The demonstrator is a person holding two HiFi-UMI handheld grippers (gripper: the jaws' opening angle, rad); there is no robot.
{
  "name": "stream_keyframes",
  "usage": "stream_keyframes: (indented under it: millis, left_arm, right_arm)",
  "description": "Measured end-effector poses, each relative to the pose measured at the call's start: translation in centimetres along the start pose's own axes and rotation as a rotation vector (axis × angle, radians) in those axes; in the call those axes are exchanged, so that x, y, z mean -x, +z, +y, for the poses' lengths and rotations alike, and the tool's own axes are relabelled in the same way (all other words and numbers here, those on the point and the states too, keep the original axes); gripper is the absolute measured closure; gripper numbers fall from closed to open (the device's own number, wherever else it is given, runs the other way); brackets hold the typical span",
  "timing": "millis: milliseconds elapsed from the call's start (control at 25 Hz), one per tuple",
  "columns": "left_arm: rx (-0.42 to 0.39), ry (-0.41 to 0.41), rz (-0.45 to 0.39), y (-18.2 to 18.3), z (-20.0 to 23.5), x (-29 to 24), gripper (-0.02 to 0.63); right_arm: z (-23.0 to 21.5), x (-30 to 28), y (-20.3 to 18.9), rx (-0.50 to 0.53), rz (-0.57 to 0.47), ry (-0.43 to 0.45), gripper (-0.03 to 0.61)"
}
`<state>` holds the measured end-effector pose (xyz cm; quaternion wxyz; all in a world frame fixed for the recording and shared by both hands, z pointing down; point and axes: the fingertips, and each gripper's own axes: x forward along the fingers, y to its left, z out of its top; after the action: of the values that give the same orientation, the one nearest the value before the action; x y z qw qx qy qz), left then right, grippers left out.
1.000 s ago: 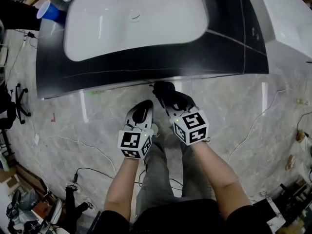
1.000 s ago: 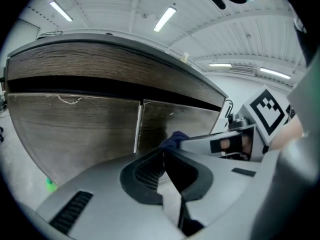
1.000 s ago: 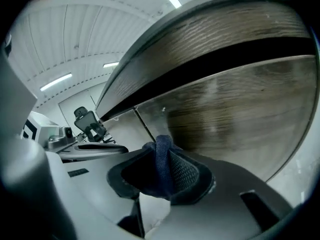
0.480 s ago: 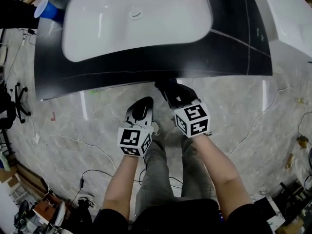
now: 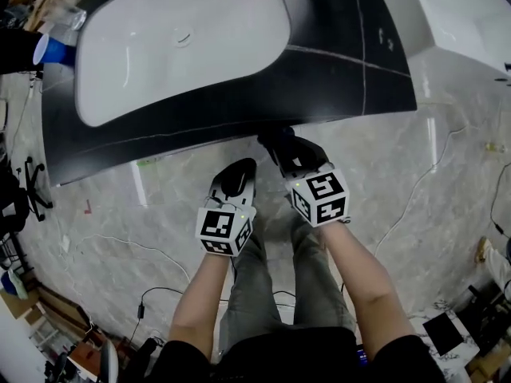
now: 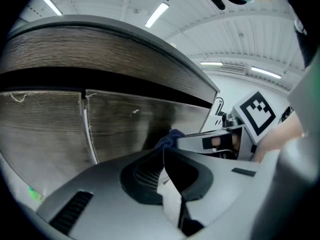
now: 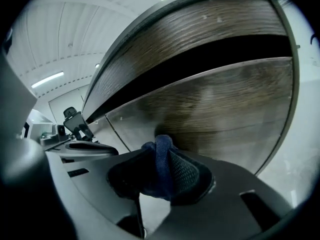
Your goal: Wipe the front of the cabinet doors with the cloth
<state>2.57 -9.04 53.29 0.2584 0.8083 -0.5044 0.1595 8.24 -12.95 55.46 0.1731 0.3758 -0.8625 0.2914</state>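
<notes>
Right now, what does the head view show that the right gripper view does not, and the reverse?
Only the head view: the white sink, the black countertop and the person's forearms. Only the right gripper view: the wood-grain front of the cabinet door. Both: the right gripper, shut on the dark blue cloth.

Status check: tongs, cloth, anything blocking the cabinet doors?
Right tongs shut on dark blue cloth, close to cabinet door. Left tongs shut, empty. No obstruction seen.

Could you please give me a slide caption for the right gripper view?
Right gripper, shut on a dark blue cloth, facing the wood-grain cabinet door.
</notes>
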Motion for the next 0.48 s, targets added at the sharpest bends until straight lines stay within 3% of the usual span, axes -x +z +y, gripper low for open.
stream_keyframes:
  millis: [480]
  left_arm:
    - [-0.004, -0.087, 0.02, 0.0, -6.5, -4.8, 0.597]
  right_arm:
    - [-8.4, 4.8, -0.2, -0.003, -0.011, -0.091, 0.472]
